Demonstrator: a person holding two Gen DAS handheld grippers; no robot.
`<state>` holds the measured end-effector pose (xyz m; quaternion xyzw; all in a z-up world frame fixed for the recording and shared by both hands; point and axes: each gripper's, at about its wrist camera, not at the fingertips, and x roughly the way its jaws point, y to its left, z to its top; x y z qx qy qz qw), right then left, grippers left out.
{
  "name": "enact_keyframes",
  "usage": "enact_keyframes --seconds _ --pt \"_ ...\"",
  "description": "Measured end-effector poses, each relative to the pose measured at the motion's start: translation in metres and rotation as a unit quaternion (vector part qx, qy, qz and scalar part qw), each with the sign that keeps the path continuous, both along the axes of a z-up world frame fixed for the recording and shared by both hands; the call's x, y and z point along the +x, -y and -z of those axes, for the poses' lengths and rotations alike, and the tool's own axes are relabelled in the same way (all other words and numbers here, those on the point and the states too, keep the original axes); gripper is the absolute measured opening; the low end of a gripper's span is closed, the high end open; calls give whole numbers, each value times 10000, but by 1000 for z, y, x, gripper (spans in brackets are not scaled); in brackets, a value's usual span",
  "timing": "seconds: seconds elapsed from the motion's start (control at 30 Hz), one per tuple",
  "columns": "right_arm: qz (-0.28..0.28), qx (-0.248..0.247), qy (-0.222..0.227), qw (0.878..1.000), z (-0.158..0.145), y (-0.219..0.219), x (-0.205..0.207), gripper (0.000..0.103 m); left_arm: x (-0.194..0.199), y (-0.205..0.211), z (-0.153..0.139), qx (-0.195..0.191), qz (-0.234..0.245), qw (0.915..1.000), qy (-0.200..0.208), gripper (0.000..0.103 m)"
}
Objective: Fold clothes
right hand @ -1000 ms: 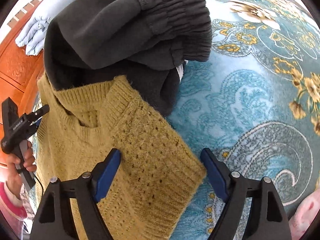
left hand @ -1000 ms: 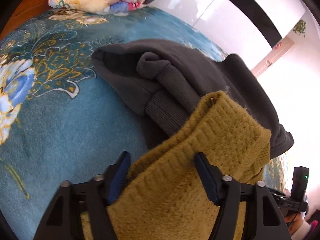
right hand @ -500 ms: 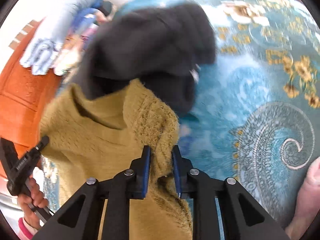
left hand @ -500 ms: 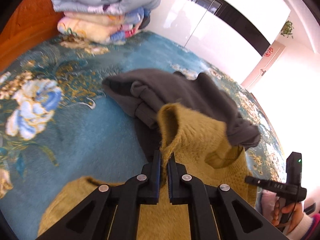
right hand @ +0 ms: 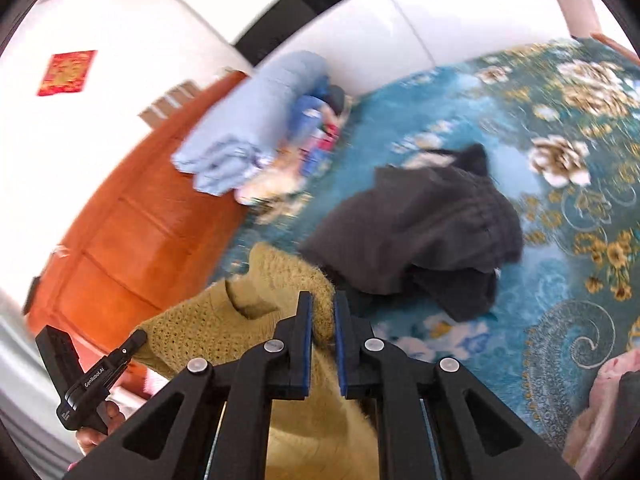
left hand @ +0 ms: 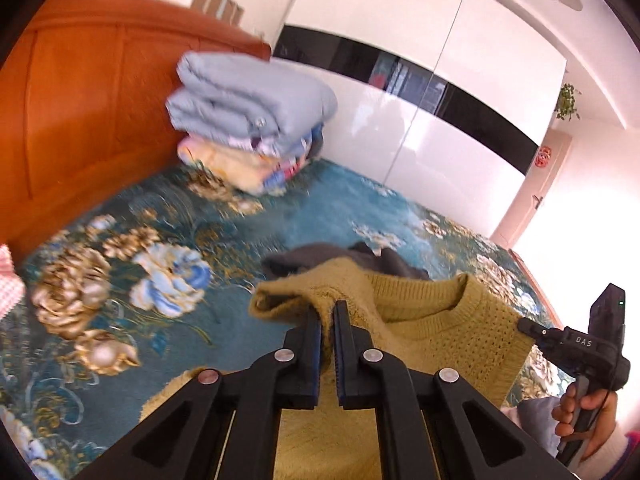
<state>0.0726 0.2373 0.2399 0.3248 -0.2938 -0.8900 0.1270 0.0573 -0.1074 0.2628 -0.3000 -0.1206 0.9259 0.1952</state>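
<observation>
Headboard: orange wood, at your far left, behind the bed.
Stacked bedding: pale blue quilt over patterned covers, folded against the headboard; blurred in both views.
Bedspread: teal with gold and blue flowers; it bore everything listed below.
Left gripper: you had its blue pads drawn nearly together, pinching one shoulder edge of the mustard sweater.
Mustard sweater: the task's garment. It hung lifted off the bedspread, neckline up, strung between your two grippers, its body draping down under both cameras. No fold showed in it.
Dark grey garment: rumpled in a heap on the bedspread just beyond the sweater, lying unfolded.
Right gripper: likewise closed to a narrow gap on the sweater's other shoulder; seen from the left wrist view, your hand held its handle.
Wardrobe: glossy white doors with a black band, at the right beyond the bed.
Progress, as judged: neither garment lay folded. The sweater was held up by the shoulders, which suits spreading it flat for folding. The grey heap was left to do as well.
</observation>
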Motion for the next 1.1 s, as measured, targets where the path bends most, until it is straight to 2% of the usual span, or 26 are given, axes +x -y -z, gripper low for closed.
enact_keyframes --seconds 0.3,0.53,0.63,0.73,0.83,0.9,1.0,1.1 --pt "-309 -142 -1082 9935 -102 11 48 10 88 46 -85 -59 -739 9936 -850 5" --pt "-575 -150 -2159 9746 -197 5 95 10 169 58 -159 142 -808 9816 -1726 5" --pt "-704 -19 -2511 9654 -228 -5 125 10 204 58 -171 163 -739 9789 -1899 5" --pt "-824 37 -2697 9594 -248 -16 143 10 219 64 -173 146 -684 9798 -1873 5" --pt "-856 155 -2719 9584 -256 -17 134 10 211 65 -167 106 -710 9825 -1719 6" --pt "-864 195 -2554 9628 -250 -12 113 10 192 63 -156 85 -744 9860 -1491 6" --pt "-897 355 -2085 9732 -216 5 65 10 153 55 -125 -90 -821 9906 -1091 6" --pt "-899 514 -1518 9830 -168 24 14 10 110 51 -79 -185 -890 9942 -581 6"
